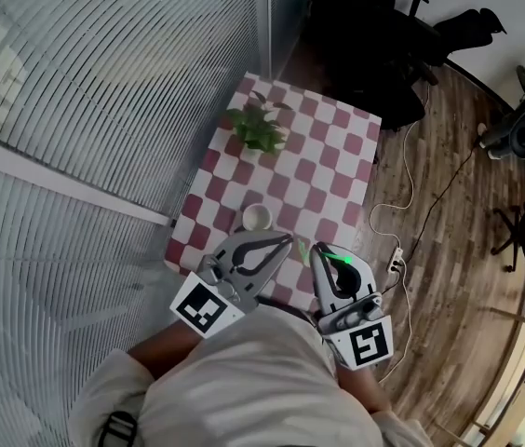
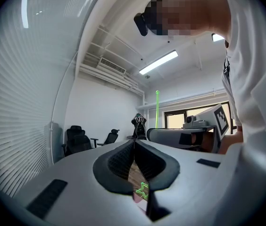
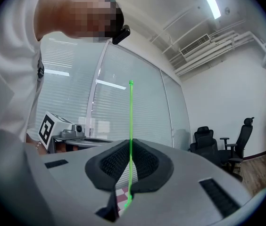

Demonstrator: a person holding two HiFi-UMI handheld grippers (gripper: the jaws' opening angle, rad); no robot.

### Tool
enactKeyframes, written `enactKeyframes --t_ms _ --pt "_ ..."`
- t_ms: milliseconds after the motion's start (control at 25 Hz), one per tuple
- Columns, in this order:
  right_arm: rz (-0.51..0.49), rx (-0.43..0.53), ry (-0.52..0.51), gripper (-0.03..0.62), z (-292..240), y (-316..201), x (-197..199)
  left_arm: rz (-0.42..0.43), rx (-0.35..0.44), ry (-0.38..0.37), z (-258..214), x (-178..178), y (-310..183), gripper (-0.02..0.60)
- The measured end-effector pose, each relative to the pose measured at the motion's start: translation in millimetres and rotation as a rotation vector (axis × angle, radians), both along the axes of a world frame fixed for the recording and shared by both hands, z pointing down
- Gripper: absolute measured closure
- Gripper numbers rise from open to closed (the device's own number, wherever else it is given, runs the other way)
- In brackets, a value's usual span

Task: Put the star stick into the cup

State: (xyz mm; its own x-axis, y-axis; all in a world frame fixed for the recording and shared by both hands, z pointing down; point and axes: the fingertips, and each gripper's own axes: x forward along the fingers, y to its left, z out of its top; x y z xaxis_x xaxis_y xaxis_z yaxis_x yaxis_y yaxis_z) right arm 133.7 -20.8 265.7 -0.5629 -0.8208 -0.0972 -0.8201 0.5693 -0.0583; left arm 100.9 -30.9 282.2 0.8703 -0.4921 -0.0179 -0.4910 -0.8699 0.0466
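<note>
A thin green star stick (image 3: 131,117) stands upright between the jaws of my right gripper (image 3: 130,147), which is shut on it. In the head view that gripper (image 1: 329,250) is over the near right edge of the checkered table (image 1: 337,156), with the stick (image 1: 346,260) glowing green on it. My left gripper (image 1: 286,242) is beside it, shut with nothing held. In the left gripper view its jaws (image 2: 134,147) meet, and a green star (image 2: 142,190) shows through the gap below them. A white cup (image 1: 256,216) stands upright just beyond the left gripper's tip.
A potted green plant (image 1: 257,128) stands at the table's far side. A glass wall with blinds (image 1: 76,110) runs along the left. Black office chairs (image 1: 402,35) stand beyond the table. A cable and power strip (image 1: 395,259) lie on the wooden floor to the right.
</note>
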Motion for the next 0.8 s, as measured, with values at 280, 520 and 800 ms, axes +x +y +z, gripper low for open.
enactKeyframes --t_ms 280,520,800 --pt "0.007 0.004 0.005 0.554 5.8 -11.0 -7.0 0.018 0.002 -0.002 4.6 -5.8 -9.5 0.549" --pt "0.023 -0.002 0.008 0.554 6.2 -22.4 -19.2 0.043 -0.009 -0.02 6.7 -17.0 -20.3 0.549" --pt "0.045 -0.019 0.011 0.554 19.4 -37.8 -35.0 0.077 -0.023 -0.024 20.7 -31.2 -35.9 0.549"
